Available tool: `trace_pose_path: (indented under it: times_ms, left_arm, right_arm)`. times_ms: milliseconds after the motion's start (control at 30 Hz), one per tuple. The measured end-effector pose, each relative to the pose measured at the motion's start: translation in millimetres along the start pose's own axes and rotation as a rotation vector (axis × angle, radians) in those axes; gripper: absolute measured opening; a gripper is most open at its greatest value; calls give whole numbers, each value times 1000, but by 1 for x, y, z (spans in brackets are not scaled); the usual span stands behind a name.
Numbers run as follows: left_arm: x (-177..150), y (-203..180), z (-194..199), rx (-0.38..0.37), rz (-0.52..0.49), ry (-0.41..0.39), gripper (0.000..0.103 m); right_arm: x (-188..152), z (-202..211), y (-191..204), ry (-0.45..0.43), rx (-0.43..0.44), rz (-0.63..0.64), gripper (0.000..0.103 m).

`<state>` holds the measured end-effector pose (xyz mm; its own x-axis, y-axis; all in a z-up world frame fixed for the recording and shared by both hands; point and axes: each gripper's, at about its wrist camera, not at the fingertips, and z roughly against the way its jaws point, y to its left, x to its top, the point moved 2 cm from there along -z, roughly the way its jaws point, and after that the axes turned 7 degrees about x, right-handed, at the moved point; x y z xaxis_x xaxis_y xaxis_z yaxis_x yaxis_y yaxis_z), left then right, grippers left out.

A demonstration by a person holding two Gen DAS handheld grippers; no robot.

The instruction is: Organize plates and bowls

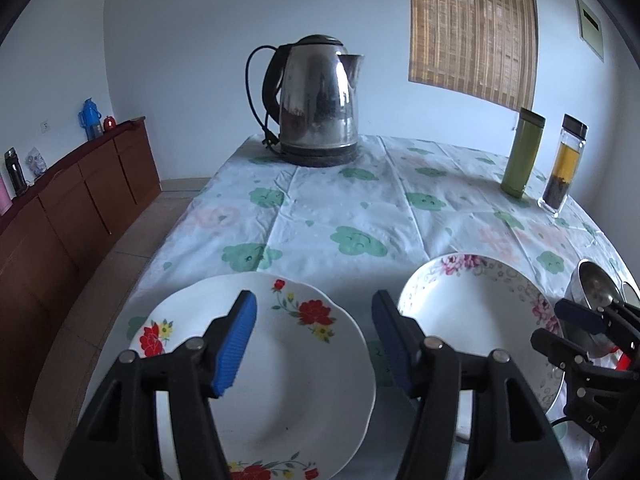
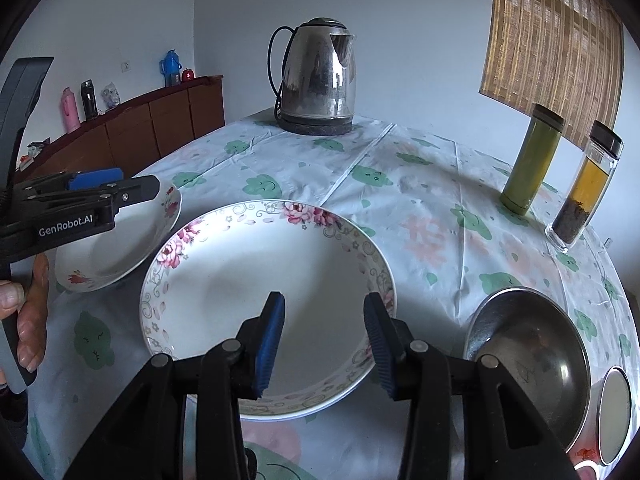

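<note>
two hand-held grippers hover over a floral tablecloth (image 1: 360,200) with dishes waiting to be stacked; the left gripper (image 1: 314,338) has its jaws apart and empty above the red-flowered plate (image 1: 304,380), while the right gripper (image 2: 324,342) has its jaws apart and empty over the near rim of the pink-rose plate (image 2: 248,280) (the two plates sit side by side, just apart); a steel bowl (image 2: 532,360) lies to the right, a kettle (image 2: 316,80) at the far edge; judged from here, a clean pickup means straddling one rim squarely with both pads, closing firmly, lifting level, then lowering onto the other plate without scraping the glaze.
</note>
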<state>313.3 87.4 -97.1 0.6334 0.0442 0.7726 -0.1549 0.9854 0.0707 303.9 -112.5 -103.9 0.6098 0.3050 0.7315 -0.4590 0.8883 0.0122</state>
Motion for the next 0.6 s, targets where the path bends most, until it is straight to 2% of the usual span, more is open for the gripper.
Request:
trace_pose_path:
  times_ms: [133,267,367,533,600]
  left_arm:
    - [0,10,2,14,18,-8,71]
    - [0,19,2,35,34,-11,71]
    - [1,27,3,53,47,-14,72]
    - [3,39,5,99,64,-30,88]
    - [4,43,5,114,71,-35,90]
  right_arm:
    - [4,2,6,-16,17,-3,44]
    - [9,2,15,-21,41,0,45]
    - [11,3,22,-27,62,2,55]
    - [15,3,31,-39,78,1,58]
    - [17,2,36,-41,84,7,58]
